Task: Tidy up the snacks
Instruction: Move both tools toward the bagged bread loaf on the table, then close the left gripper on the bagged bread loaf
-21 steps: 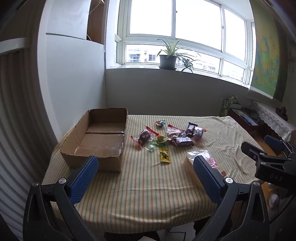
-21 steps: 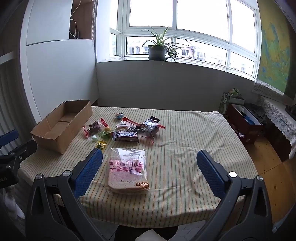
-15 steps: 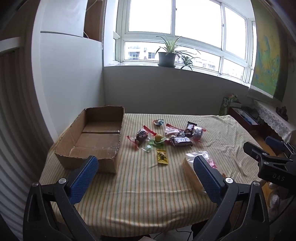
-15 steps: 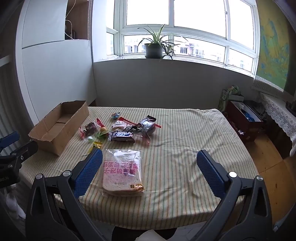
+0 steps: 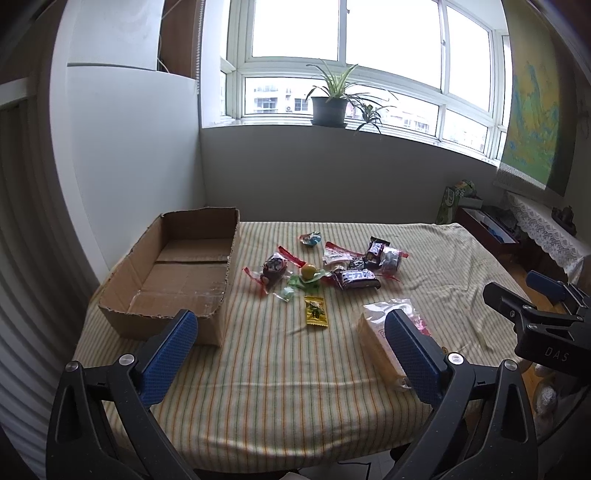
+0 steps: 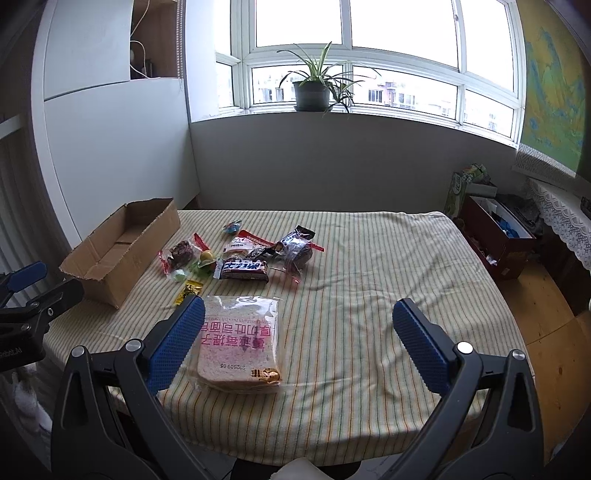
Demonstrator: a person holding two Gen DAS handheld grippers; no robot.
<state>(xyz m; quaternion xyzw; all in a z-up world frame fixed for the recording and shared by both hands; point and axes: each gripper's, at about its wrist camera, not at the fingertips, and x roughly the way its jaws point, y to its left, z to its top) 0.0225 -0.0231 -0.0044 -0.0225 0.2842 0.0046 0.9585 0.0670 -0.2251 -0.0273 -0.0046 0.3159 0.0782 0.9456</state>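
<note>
We hover our left gripper and right gripper wide apart, both empty. Snacks lie beside the empty box. Next: lower onto the bread bag.

Left wrist view: set above the near edge of the table, angled down and toward the window, cardboard box near on the left. Right wrist view: same near edge, further right, same downward tilt, bagged sliced bread close below. Shared by both: striped tablecloth, snack pile mid-table, box, potted plant on the sill. Each hand-held gripper visible at the margin of the other's view.
</note>
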